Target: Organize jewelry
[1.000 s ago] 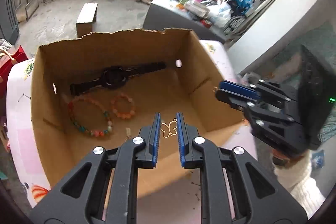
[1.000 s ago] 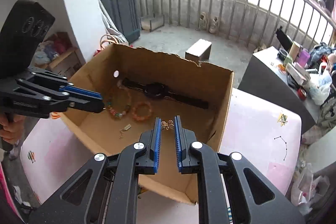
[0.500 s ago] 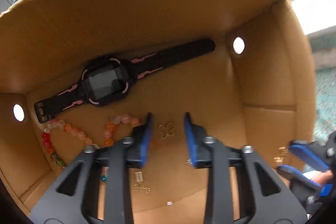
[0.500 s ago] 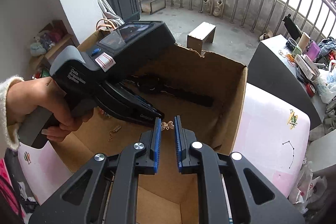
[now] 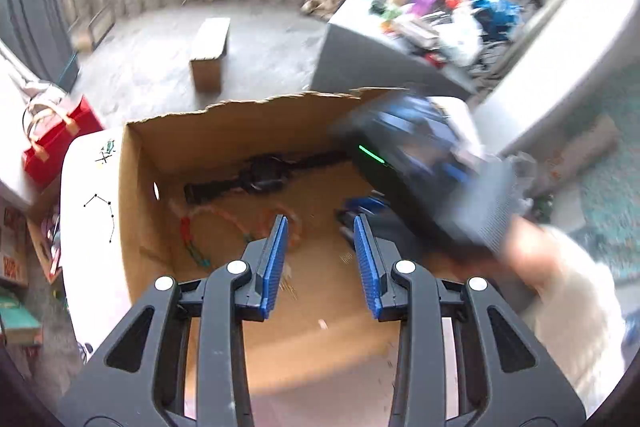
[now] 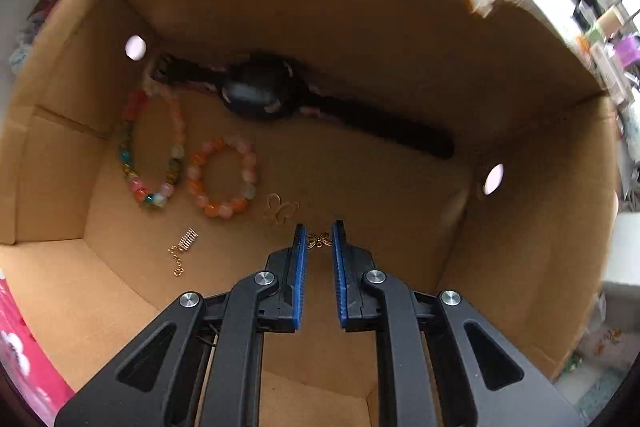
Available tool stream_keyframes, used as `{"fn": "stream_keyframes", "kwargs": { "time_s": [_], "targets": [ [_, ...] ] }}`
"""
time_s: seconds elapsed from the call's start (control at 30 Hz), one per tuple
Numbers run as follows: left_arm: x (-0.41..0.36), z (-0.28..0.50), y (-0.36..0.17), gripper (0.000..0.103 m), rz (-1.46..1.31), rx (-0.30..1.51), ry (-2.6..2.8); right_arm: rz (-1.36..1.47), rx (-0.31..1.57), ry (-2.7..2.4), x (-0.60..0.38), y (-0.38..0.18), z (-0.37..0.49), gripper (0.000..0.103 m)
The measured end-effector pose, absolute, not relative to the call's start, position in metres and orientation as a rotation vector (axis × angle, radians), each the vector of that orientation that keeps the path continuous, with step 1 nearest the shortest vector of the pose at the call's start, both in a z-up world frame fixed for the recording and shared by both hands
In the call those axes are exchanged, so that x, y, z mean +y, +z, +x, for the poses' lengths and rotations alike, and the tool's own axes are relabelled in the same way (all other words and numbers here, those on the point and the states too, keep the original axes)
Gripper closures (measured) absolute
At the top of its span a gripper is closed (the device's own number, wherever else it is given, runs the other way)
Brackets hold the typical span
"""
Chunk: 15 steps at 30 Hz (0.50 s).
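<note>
Inside the cardboard box (image 6: 360, 27), a black watch (image 6: 260, 93) lies at upper centre. Lower down, the right gripper (image 6: 319, 239) pinches a small butterfly charm (image 6: 319, 240); the left gripper (image 5: 320, 239) stands part-open, empty.

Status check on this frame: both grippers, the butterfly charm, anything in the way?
Left gripper open, empty, above cardboard box. Right gripper shut on butterfly charm, low inside the box. Floor ahead bare; wire butterfly and orange bracelet close by.
</note>
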State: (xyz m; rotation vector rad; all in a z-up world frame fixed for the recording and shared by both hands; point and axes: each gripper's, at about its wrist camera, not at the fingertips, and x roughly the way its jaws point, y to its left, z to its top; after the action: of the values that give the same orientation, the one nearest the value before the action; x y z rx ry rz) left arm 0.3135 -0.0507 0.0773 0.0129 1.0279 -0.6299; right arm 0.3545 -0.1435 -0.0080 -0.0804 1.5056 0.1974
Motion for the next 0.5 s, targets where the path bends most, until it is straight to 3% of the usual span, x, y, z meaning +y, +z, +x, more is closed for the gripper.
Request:
{"fn": "stream_keyframes", "kwargs": {
  "time_s": [0.13, 0.27, 0.5],
  "targets": [
    [-0.025, 0.259, 0.094, 0.071, -0.019, 0.989, -0.720, -0.096, 1.521, 0.182, -0.145, -0.009, 0.354, 0.069],
    [-0.013, 0.220, 0.091, 0.070, -0.057, 0.987, -0.773, -0.091, 1.306, 0.141, -0.155, 0.033, 0.329, 0.069],
    [-0.048, 0.187, -0.013, 0.071, 0.213, 0.872, -0.786, -0.068, 0.918, 0.296, -0.164, 0.104, 0.207, 0.060]
  ]
}}
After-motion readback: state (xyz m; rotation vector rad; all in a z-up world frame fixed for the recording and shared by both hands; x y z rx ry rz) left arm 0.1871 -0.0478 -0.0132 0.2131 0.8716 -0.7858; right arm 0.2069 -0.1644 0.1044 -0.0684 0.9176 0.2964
